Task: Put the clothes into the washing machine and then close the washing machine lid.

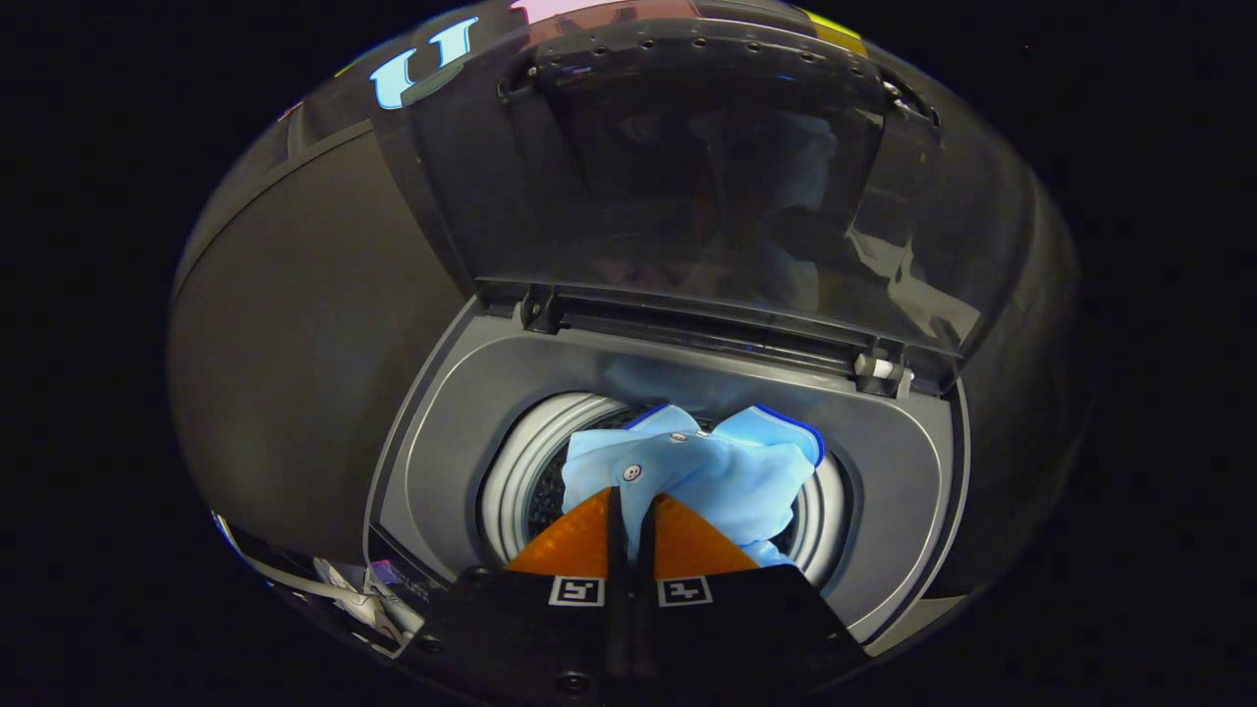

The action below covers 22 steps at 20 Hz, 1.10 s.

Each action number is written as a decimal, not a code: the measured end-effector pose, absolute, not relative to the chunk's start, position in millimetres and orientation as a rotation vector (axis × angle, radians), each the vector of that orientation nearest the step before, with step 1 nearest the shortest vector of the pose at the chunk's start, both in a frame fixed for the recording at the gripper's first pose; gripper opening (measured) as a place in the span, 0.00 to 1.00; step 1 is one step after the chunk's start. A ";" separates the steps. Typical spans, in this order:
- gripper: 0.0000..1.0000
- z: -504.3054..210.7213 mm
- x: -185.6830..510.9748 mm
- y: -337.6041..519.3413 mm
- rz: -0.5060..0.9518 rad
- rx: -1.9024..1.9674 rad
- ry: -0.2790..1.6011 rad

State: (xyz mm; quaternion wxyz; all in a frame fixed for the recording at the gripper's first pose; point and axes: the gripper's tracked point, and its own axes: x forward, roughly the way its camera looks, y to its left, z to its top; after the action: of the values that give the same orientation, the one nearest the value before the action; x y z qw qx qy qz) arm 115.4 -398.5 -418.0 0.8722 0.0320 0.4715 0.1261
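A light blue shirt (722, 466) with dark blue collar edging and small buttons hangs over the round drum opening (525, 471) of a top-loading washing machine (442, 432). My gripper (633, 501) is shut on the shirt's fabric, with a fold pinched between the two fingertips. The shirt sits right above the drum, and its lower part drops toward the inside. The machine's dark see-through lid (707, 177) stands upright beyond the drum, hinged at the back.
The grey top deck (884, 491) rings the drum. A white hinge piece (879, 368) sits at the lid's right corner. A label and some pale items (363, 589) lie by the machine's near left corner. Dark booth wall surrounds the machine.
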 end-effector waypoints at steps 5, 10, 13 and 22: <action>0.45 -415.8 126.7 -402.2 0.193 0.142 0.961; 1.00 -402.6 133.1 -400.3 0.203 0.050 0.922; 1.00 -402.2 130.7 -400.1 0.167 0.066 0.925; 1.00 -369.4 130.7 -399.7 0.087 0.121 0.857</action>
State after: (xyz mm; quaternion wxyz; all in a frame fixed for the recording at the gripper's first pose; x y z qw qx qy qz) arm 130.7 -399.7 -369.4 0.9068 0.0588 0.4152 0.0420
